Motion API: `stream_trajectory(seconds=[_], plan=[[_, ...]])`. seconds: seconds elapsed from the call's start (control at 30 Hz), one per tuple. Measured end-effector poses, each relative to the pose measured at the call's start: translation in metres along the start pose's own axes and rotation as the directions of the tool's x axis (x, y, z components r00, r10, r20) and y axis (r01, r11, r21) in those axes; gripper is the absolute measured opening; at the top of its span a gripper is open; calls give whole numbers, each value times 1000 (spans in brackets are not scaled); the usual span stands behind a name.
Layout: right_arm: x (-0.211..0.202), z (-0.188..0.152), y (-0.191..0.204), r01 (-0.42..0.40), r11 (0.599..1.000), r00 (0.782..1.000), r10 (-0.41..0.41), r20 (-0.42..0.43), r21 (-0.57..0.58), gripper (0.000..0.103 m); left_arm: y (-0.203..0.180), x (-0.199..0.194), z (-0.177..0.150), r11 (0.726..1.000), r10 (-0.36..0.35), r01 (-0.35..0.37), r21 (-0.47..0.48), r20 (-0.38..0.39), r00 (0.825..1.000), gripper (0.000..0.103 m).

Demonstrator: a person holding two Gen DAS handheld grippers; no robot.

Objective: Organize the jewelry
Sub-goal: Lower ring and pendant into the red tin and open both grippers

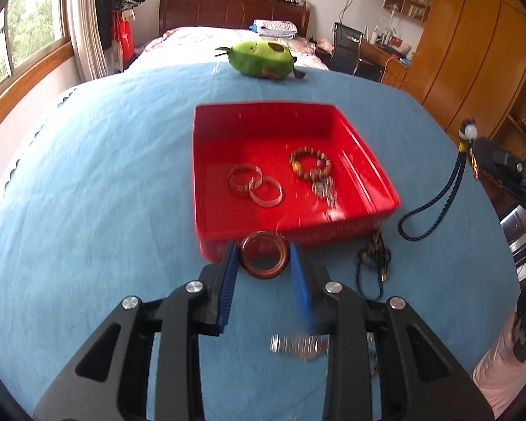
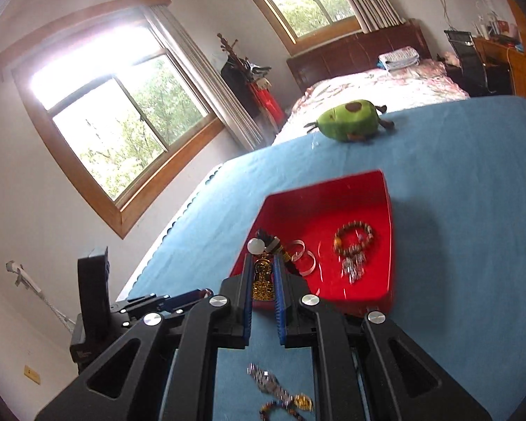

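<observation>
The bench [image 1: 87,193], covered in a blue cloth, carries a red tray [image 1: 368,172] near its middle and a green plush toy [image 1: 261,58] at its far edge. Inside the tray lie two silver bangles [image 1: 254,184], touching one another, and beside them a beaded bracelet [image 1: 310,163] with a silver chain piece [image 1: 324,189] at its near side.

The left gripper [image 1: 264,259] is above the bench just before the tray's near wall; its jaws stand narrow, closed on a brown bangle [image 1: 263,258] held upright between the blue pads.

The right gripper [image 2: 263,277] has its jaws nearly together, clamped on a gold pendant [image 2: 263,280] with a white bead [image 2: 256,245] above it; its dark blue cord [image 1: 435,207] hangs down to the cloth at the tray's right.

A silver watch band [image 2: 266,384] and a small beaded piece [image 2: 280,408] lie on the cloth beneath the right gripper.
</observation>
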State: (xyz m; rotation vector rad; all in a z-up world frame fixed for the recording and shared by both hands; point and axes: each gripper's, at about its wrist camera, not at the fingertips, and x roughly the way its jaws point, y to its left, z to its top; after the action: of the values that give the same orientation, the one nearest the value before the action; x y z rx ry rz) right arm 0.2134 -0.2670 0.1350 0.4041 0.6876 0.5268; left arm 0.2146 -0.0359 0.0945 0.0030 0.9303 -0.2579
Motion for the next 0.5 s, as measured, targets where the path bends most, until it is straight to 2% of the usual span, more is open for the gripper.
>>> stream_trajectory(seconds=[0.3, 0.5], plan=[[60, 30, -22, 51, 999, 999, -50, 20, -5, 10, 10, 49, 51, 999, 14, -15, -44, -7, 1000, 29], [123, 25, -52, 107, 994, 991, -105, -83, 20, 10, 12, 98, 71, 999, 20, -22, -43, -54, 998, 29]])
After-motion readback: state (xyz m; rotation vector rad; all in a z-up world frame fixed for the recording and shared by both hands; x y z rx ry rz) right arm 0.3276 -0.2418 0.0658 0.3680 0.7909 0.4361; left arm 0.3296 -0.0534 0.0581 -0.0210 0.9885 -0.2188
